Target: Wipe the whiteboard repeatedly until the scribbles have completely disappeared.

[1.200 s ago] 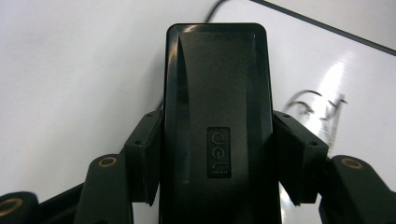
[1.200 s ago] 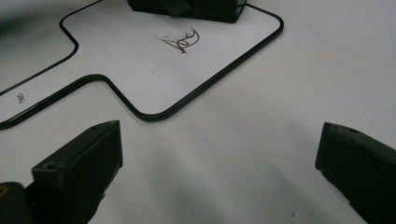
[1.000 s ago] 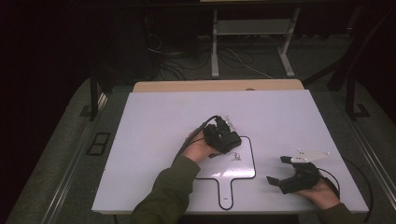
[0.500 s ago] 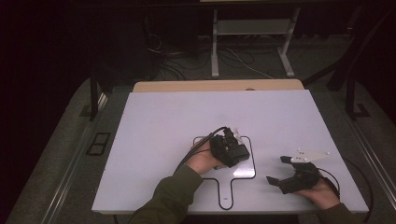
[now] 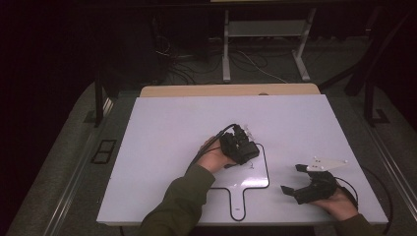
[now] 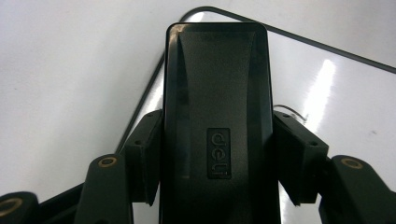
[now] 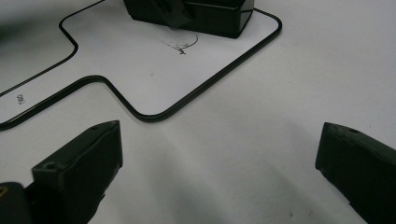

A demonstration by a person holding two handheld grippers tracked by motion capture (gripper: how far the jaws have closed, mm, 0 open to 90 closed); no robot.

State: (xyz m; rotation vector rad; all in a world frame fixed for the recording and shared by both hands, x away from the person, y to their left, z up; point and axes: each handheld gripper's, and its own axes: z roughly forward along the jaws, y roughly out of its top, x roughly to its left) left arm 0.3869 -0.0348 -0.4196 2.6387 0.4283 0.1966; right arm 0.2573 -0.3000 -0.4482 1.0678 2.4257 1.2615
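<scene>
Now, change: left gripper (image 5: 244,139), jaws pinching black stapler (image 6: 215,121), came down inside outlined board (image 5: 260,183); placing looks near.
Right gripper (image 5: 295,179): jaws spread, beside board.

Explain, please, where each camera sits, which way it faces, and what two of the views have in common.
High view: above the person's side, facing forward and down on the white board; both forearms and grippers show.
Left gripper view: on the left gripper, facing along its jaws, shut on a black device.
Right gripper view: on the right gripper, facing across the board; jaws wide apart.
Shared: the black outline.
</scene>
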